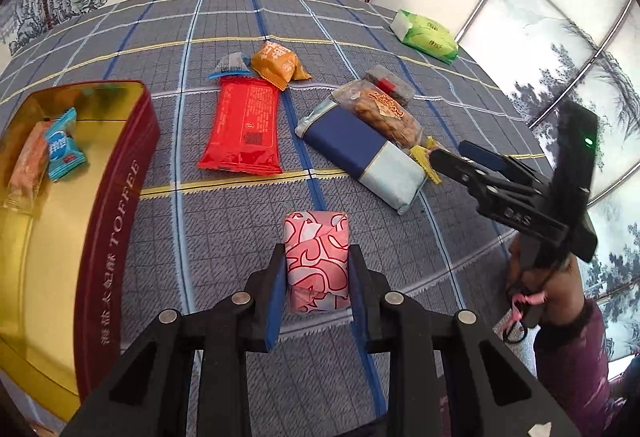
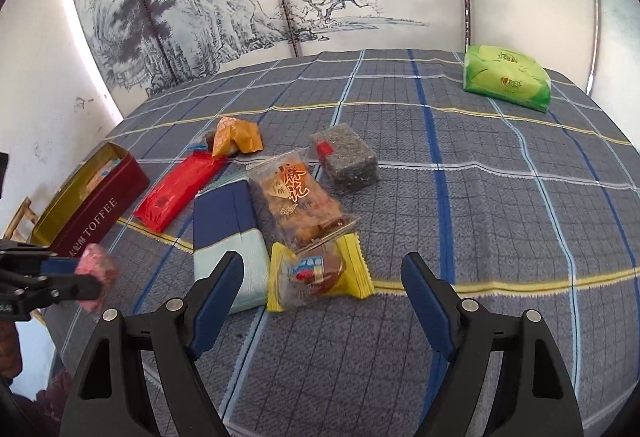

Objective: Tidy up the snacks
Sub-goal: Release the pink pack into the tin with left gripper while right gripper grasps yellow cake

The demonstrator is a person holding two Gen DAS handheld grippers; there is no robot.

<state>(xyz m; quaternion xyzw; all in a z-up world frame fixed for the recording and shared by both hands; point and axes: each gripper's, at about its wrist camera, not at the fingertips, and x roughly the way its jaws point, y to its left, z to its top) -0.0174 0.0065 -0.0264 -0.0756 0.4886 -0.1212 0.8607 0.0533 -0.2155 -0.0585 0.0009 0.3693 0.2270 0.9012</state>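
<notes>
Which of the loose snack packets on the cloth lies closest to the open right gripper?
The yellow-edged packet, lying just ahead of the right gripper between its open jaws. The clear twist-snack bag and blue-and-white pack lie farther off.

— What have I got?
— A pink snack (image 1: 316,263), swirl-printed wrapper, pinched upright between my left tongs.
— And the tin (image 1: 120,197)?
— Red, gold inside, open, holding two packets at its far end.
— The rest?
— A red pack (image 1: 242,127), an orange one (image 1: 278,65), a blue pack (image 1: 360,157) and a yellow one (image 2: 320,271) lie on the cloth.
</notes>
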